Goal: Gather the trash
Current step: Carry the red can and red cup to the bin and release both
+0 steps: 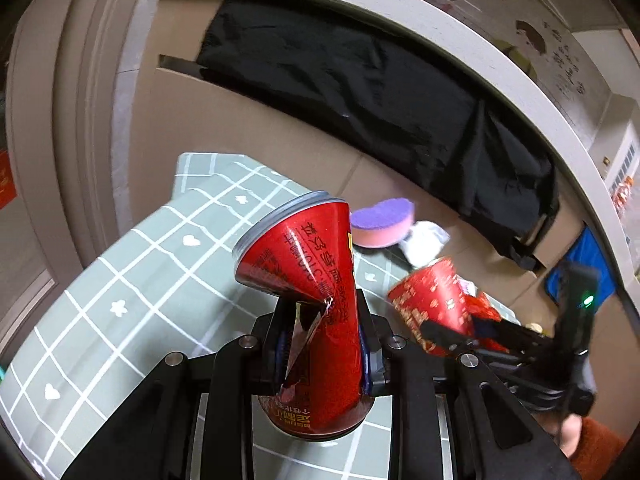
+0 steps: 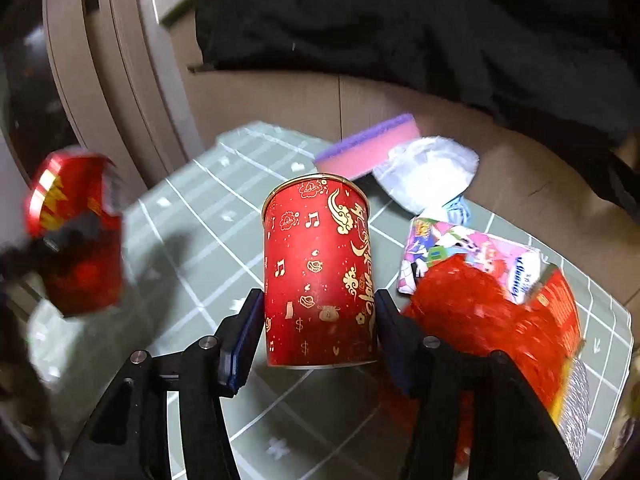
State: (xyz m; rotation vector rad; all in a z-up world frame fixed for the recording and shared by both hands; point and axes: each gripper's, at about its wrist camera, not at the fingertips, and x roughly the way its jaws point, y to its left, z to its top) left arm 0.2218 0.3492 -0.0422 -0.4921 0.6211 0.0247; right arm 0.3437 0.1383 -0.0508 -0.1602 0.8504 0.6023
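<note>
My left gripper (image 1: pixel 324 336) is shut on a crushed red drink can (image 1: pixel 308 280) and holds it above the green checked tablecloth (image 1: pixel 132 280). The same can shows blurred at the left of the right wrist view (image 2: pixel 76 232). My right gripper (image 2: pixel 320 320) is shut on a red paper cup with gold patterns (image 2: pixel 320 272), held off the table. That cup also shows in the left wrist view (image 1: pixel 432 300). A crumpled white tissue (image 2: pixel 428 172), a colourful tissue packet (image 2: pixel 472 260) and a red snack wrapper (image 2: pixel 492 324) lie on the table to the right.
A pink and purple sponge (image 2: pixel 368 148) lies at the table's far edge. A cardboard box (image 1: pixel 248 128) draped with black cloth (image 1: pixel 360 80) stands behind the table. A door frame (image 1: pixel 60 120) is at the left.
</note>
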